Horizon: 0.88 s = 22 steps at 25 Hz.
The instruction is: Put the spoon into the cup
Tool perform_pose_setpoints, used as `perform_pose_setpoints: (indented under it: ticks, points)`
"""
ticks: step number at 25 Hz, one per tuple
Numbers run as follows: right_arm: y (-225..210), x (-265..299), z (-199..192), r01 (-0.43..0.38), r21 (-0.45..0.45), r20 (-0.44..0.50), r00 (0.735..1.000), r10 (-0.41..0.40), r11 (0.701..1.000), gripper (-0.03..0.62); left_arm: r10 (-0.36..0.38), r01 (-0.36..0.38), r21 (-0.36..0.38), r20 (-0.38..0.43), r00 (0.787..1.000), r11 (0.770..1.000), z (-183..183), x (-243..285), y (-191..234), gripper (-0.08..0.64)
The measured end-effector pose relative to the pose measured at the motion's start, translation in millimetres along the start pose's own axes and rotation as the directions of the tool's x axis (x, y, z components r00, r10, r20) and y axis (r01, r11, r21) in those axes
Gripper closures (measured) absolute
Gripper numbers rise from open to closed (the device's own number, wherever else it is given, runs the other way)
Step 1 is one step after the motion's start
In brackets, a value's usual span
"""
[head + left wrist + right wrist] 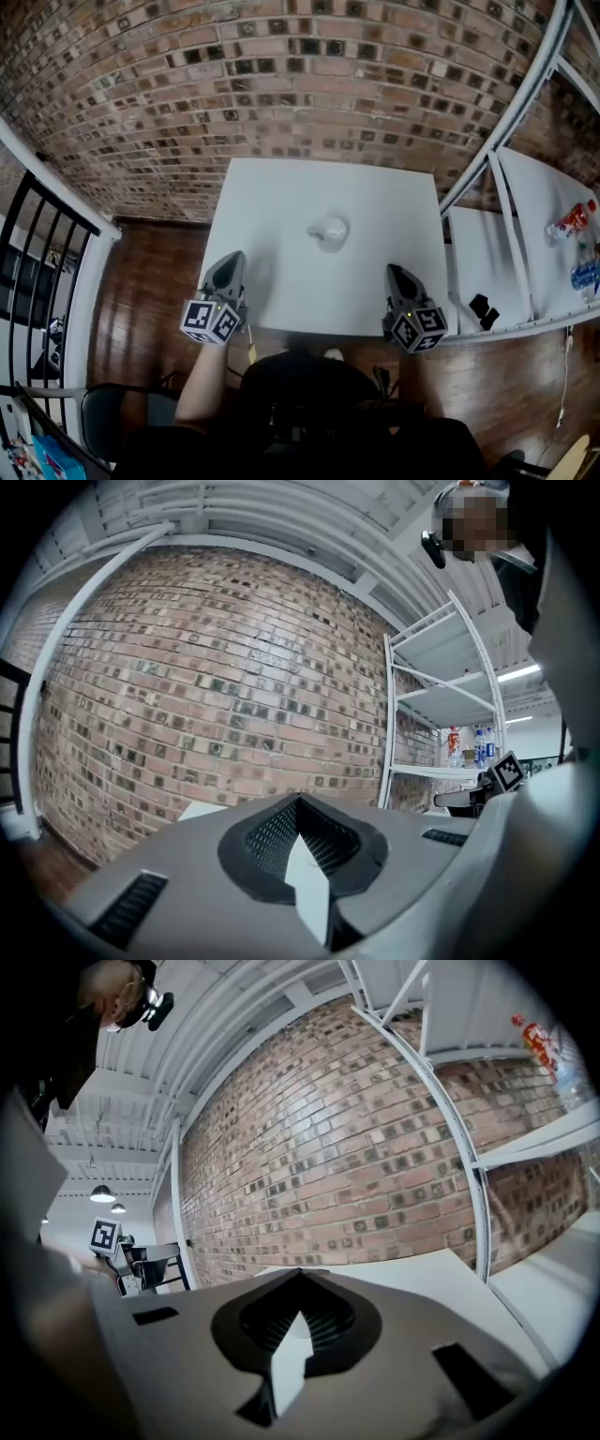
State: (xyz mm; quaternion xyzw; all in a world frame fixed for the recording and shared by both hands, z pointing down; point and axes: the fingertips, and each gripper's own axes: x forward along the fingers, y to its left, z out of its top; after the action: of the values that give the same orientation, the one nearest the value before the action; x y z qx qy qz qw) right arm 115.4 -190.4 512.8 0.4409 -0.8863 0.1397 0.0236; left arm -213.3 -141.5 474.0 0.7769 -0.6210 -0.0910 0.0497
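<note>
Cup (328, 232) sits mid-counter (272, 197), 12 o'clock from us | spoon: we cannot spot it | left gripper (230, 263) at the cup's 8 o'clock, right gripper (397, 276) at 4, both jaws closed, empty | we should locate the spoon, open the jaws, then grip its handle.
</note>
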Motion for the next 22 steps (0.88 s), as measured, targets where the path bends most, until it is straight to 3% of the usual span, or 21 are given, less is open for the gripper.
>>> perform_pose_setpoints:
  ticks: [5, 10, 22]
  points:
    - [2, 1, -2, 0.007, 0.009, -0.002, 1.0, -0.007, 1.0, 0.591, -0.007, 0.008, -0.031, 0.004, 1.0, 0.999, -6, 5, -8, 0.557]
    - [3, 1, 0, 0.02, 0.008, 0.006, 1.0, -0.02, 1.0, 0.591, -0.051, 0.051, 0.001, -0.023, 0.998, 0.999, -10, 11, -19, 0.557]
    - [-3, 8, -1, 0.025, 0.013, 0.01, 1.0, -0.025, 1.0, 0.591, -0.072, 0.072, -0.01, -0.038, 0.997, 0.997, -13, 27, -20, 0.557]
